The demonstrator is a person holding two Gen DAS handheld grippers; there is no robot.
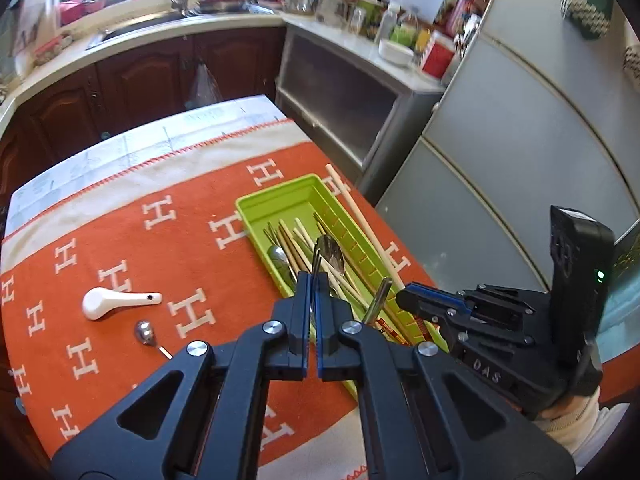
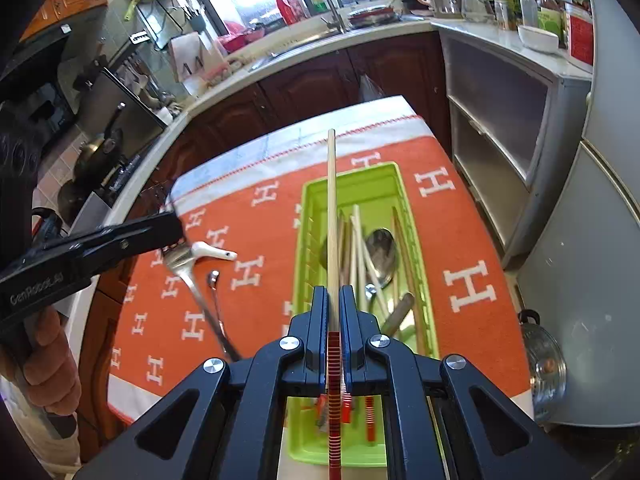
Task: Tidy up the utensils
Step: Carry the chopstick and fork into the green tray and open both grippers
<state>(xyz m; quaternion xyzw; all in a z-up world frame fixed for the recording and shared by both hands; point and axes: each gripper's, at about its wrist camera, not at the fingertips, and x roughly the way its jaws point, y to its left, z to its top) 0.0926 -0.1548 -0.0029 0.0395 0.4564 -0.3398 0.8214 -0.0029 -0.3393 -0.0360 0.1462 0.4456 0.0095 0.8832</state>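
Observation:
A green tray (image 1: 256, 200) (image 2: 308, 196) on the orange cloth holds several chopsticks and metal spoons. My left gripper (image 1: 313, 280) is shut on a metal fork (image 1: 316, 258), held on edge above the cloth left of the tray; the fork (image 2: 188, 268) and left gripper (image 2: 176, 226) also show in the right wrist view. My right gripper (image 2: 333, 294) is shut on a pale chopstick (image 2: 331, 200) with a red banded end, held lengthwise over the tray. The right gripper (image 1: 404, 300) shows at the tray's near right. A white ceramic spoon (image 1: 116, 301) and a small metal spoon (image 1: 146, 334) lie on the cloth.
The table with the orange H-pattern cloth (image 1: 120, 240) stands before dark kitchen cabinets (image 1: 140, 76). A grey fridge (image 1: 520, 140) and a grey cupboard (image 1: 340, 96) stand close on the right. A metal pot (image 2: 544, 364) sits low beside the table's right edge.

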